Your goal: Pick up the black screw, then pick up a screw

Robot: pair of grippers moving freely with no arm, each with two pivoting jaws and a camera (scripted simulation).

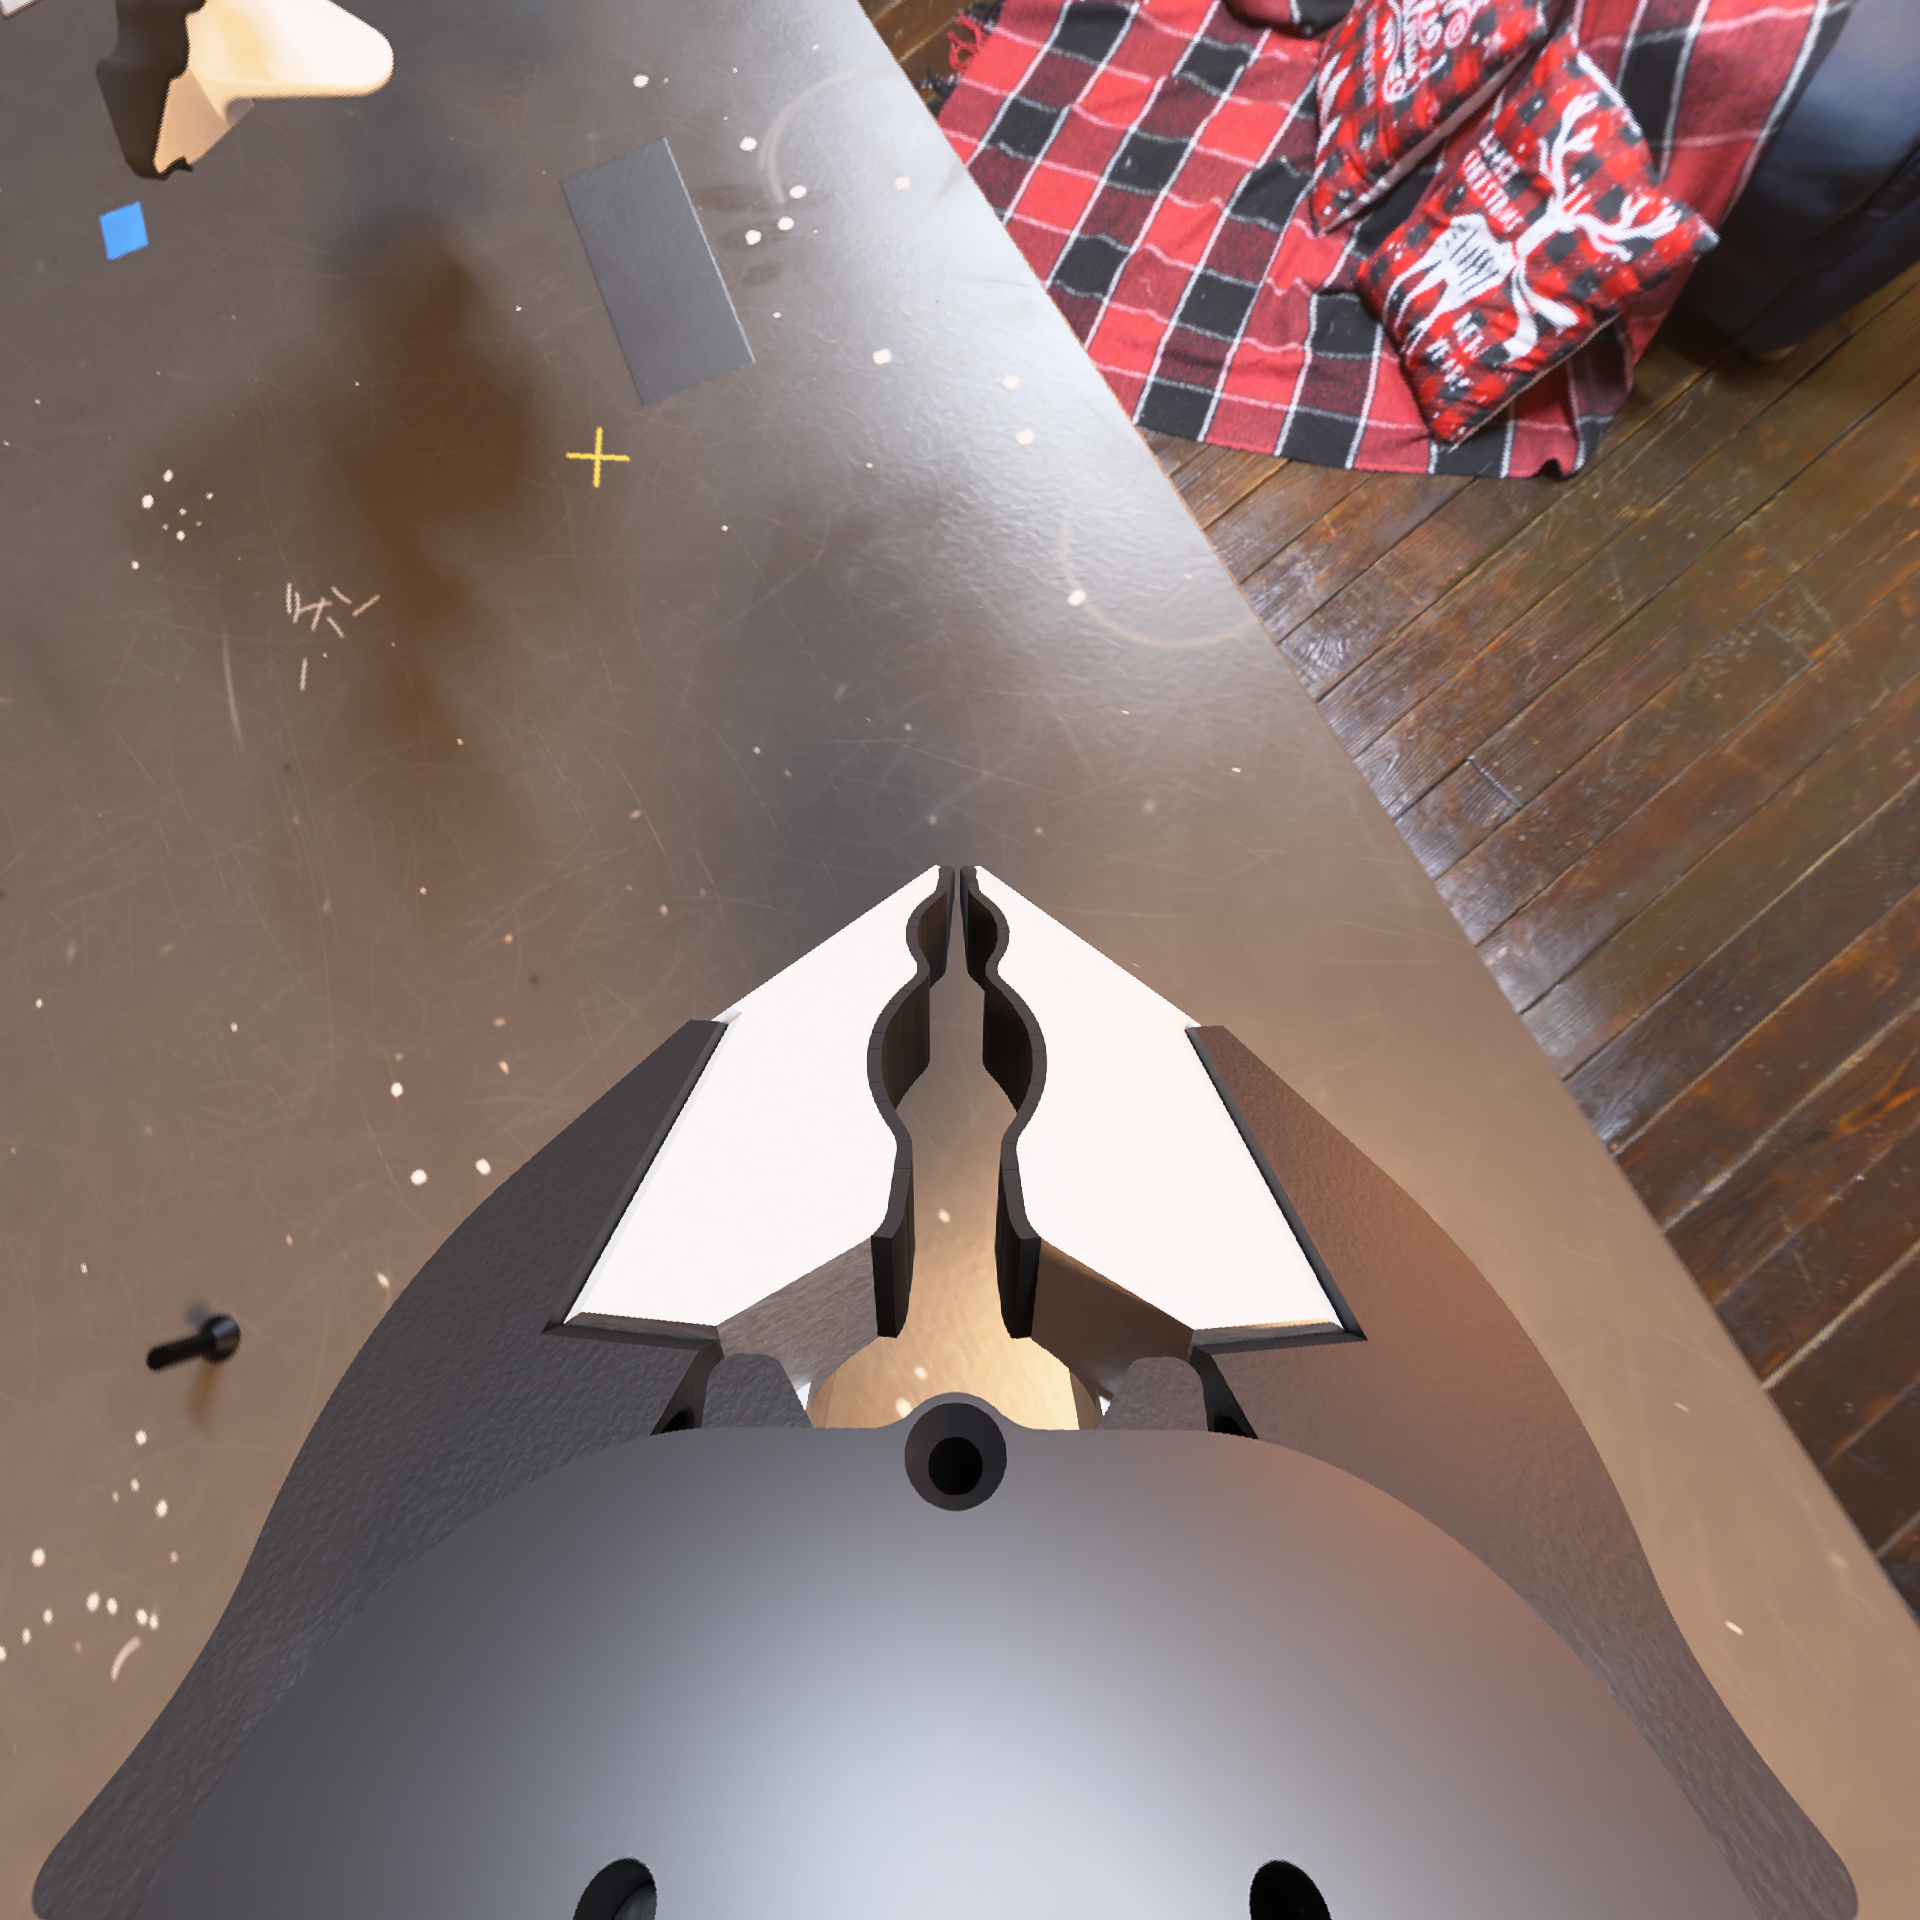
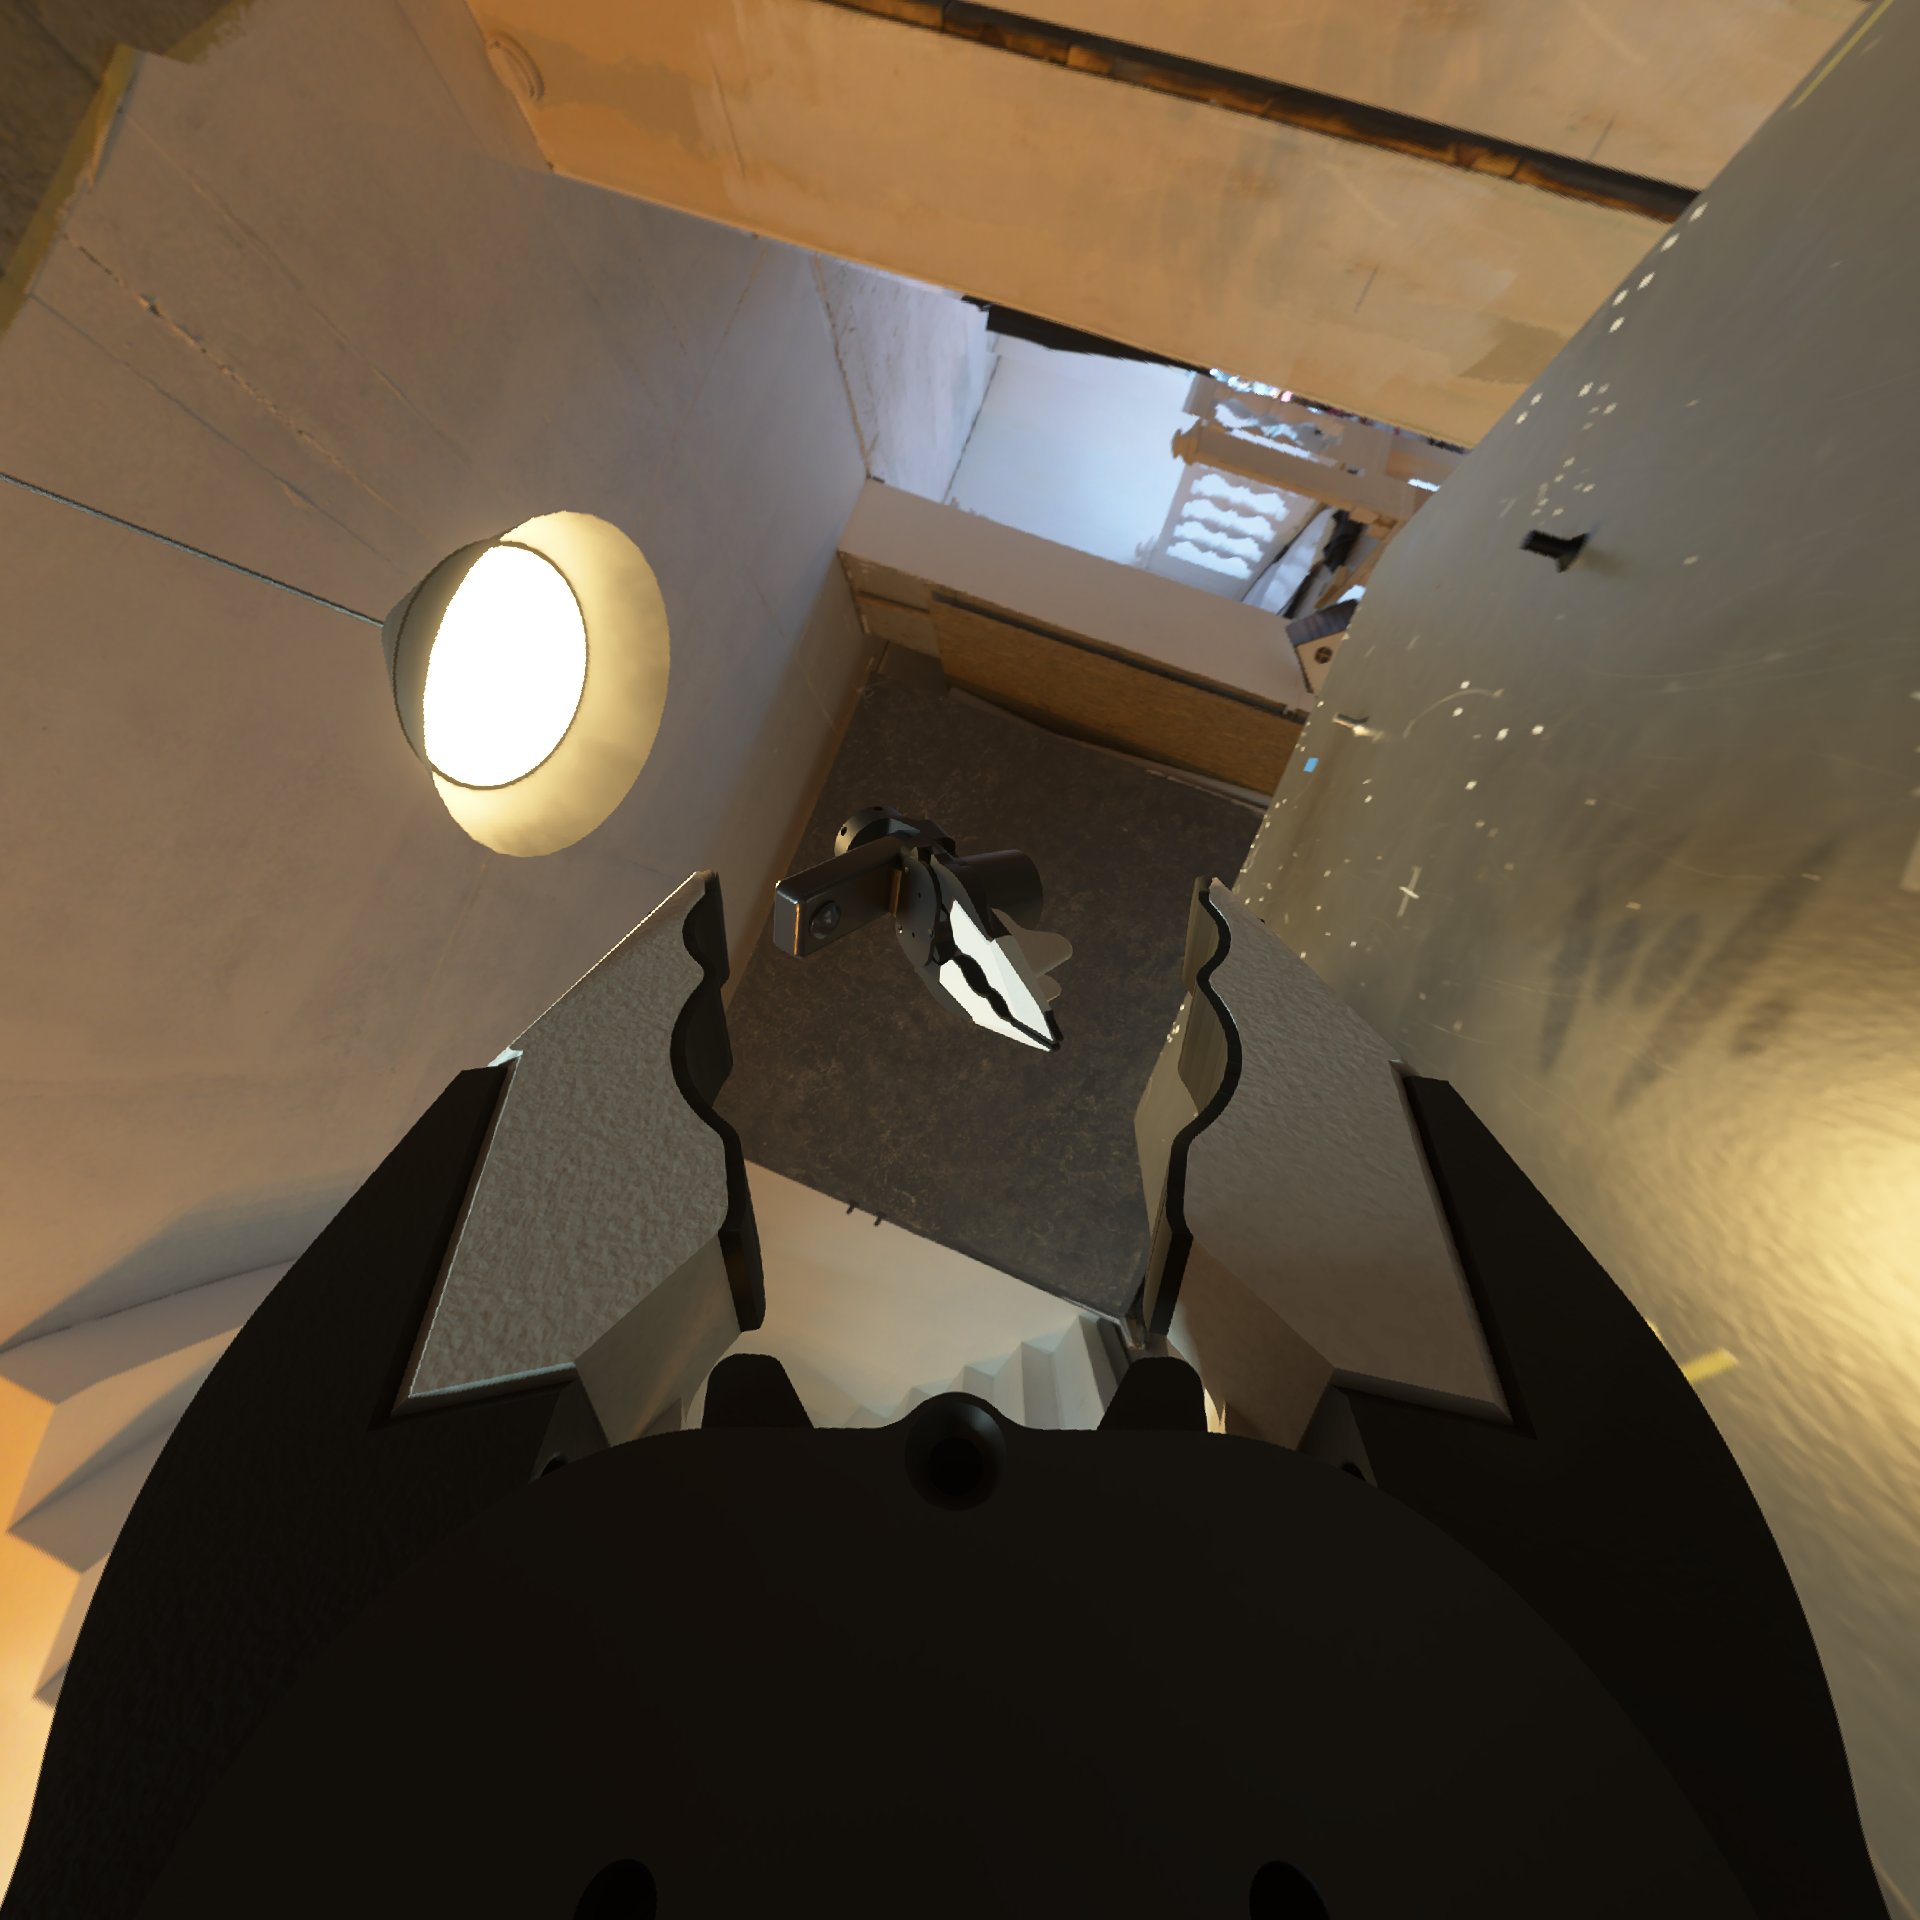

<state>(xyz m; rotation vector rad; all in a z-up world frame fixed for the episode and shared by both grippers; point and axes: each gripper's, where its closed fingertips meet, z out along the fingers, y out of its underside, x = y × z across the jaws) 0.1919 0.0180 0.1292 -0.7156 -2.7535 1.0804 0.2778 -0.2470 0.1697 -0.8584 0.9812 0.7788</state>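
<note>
A black screw lies on its side on the grey table, low at the left of the left wrist view. My left gripper is shut with nothing between its fingers, hovering over the table to the right of the screw. My right gripper shows partly at the far top left. In the right wrist view my right gripper is open and empty, turned sideways away from the table. A black screw sits on that table, and the left gripper shows farther off.
A dark grey rectangular patch, a blue square and a yellow cross mark are on the table. The table's edge runs diagonally at the right; beyond it are a wooden floor and a red plaid blanket. A round lamp glows.
</note>
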